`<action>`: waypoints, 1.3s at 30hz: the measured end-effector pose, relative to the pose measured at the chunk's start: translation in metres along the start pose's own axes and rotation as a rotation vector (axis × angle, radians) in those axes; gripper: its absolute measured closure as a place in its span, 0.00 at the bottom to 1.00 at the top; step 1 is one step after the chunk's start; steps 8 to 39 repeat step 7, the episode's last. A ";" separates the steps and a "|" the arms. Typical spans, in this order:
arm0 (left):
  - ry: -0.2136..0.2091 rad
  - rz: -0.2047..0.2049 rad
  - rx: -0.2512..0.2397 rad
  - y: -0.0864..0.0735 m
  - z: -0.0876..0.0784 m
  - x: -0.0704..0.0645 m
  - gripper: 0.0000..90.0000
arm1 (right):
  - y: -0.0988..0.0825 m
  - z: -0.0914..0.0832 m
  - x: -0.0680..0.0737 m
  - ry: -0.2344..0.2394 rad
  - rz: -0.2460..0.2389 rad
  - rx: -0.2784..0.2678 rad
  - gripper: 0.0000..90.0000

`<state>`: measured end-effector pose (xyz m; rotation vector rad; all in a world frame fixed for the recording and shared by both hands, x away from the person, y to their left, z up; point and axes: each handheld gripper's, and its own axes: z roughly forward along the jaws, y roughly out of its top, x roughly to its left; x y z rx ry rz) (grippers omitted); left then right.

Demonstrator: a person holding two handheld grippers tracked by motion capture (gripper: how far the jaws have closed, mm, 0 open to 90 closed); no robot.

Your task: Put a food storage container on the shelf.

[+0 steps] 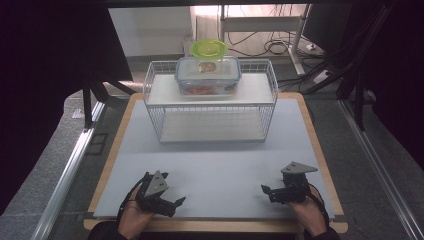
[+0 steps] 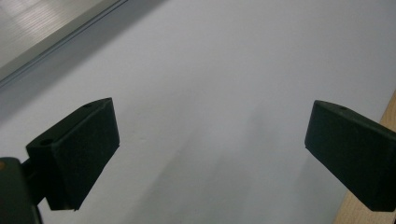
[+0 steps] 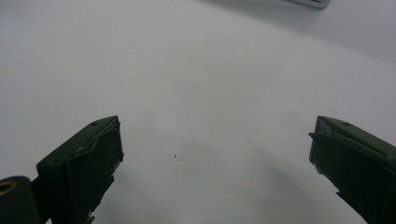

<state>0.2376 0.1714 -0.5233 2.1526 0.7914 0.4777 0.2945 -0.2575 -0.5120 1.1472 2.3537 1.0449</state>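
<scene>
A clear food box with a blue-rimmed lid (image 1: pixel 208 75) stands on the top shelf of a white wire rack (image 1: pixel 210 102) at the back of the table. A green round lid (image 1: pixel 208 48) rests on top of the box. My left gripper (image 1: pixel 178 202) lies near the front left edge, open, its jaws wide apart over bare mat (image 2: pixel 210 135). At the front right my right gripper (image 1: pixel 266 191) is open too, with nothing between its jaws (image 3: pixel 215 140).
A pale grey mat (image 1: pixel 215 160) covers a wooden table (image 1: pixel 111 160). The rack's lower shelf (image 1: pixel 212 126) holds nothing. Metal rails run along both sides, and cables lie on the floor behind.
</scene>
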 end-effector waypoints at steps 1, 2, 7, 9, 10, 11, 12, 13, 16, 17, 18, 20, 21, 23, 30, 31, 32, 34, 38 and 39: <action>0.000 0.000 0.001 0.000 0.000 0.000 0.03 | 0.000 0.000 0.000 0.000 0.001 0.003 0.03; 0.000 -0.001 0.001 0.000 0.000 0.000 0.03 | 0.000 0.001 0.000 0.000 0.003 0.006 0.03; 0.001 -0.002 -0.001 0.000 0.000 0.000 0.03 | -0.001 0.002 -0.001 -0.003 0.005 0.011 0.03; 0.001 -0.002 -0.001 0.000 0.000 0.000 0.03 | -0.001 0.002 -0.001 -0.003 0.005 0.011 0.03; 0.001 -0.002 -0.001 0.000 0.000 0.000 0.03 | -0.001 0.002 -0.001 -0.003 0.005 0.011 0.03; 0.001 -0.002 -0.001 0.000 0.000 0.000 0.03 | -0.001 0.002 -0.001 -0.003 0.005 0.011 0.03; 0.001 -0.002 -0.001 0.000 0.000 0.000 0.03 | -0.001 0.002 -0.001 -0.003 0.005 0.011 0.03; 0.001 -0.002 -0.001 0.000 0.000 0.000 0.03 | -0.001 0.002 -0.001 -0.003 0.005 0.011 0.03; 0.001 -0.002 -0.001 0.000 0.000 0.000 0.03 | -0.001 0.002 -0.001 -0.003 0.005 0.011 0.03; 0.001 -0.002 -0.001 0.000 0.000 0.000 0.03 | -0.001 0.002 -0.001 -0.003 0.005 0.011 0.03; 0.001 -0.002 -0.001 0.000 0.000 0.000 0.03 | -0.001 0.002 -0.001 -0.003 0.005 0.011 0.03; 0.001 -0.002 -0.001 0.000 0.000 0.000 0.03 | -0.001 0.002 -0.001 -0.003 0.005 0.011 0.03; 0.001 -0.002 -0.001 0.000 0.000 0.000 0.03 | -0.001 0.002 -0.001 -0.003 0.005 0.011 0.03; 0.001 -0.002 -0.001 0.000 0.000 0.000 0.03 | -0.001 0.002 -0.001 -0.003 0.005 0.011 0.03; 0.001 -0.002 -0.001 0.000 0.000 0.000 0.03 | -0.001 0.002 -0.001 -0.003 0.005 0.011 0.03; 0.001 -0.002 -0.001 0.000 0.000 0.000 0.03 | -0.001 0.002 -0.001 -0.003 0.005 0.011 0.03; 0.001 -0.002 -0.001 0.000 0.000 0.000 0.03 | -0.001 0.002 -0.001 -0.003 0.005 0.011 0.03; 0.001 -0.002 -0.001 0.000 0.000 0.000 0.03 | -0.001 0.002 -0.001 -0.003 0.005 0.011 0.03; 0.001 -0.002 -0.001 0.000 0.000 0.000 0.03 | -0.001 0.002 -0.001 -0.003 0.005 0.011 0.03; 0.001 -0.002 -0.001 0.000 0.000 0.000 0.03 | -0.001 0.002 -0.001 -0.003 0.005 0.011 0.03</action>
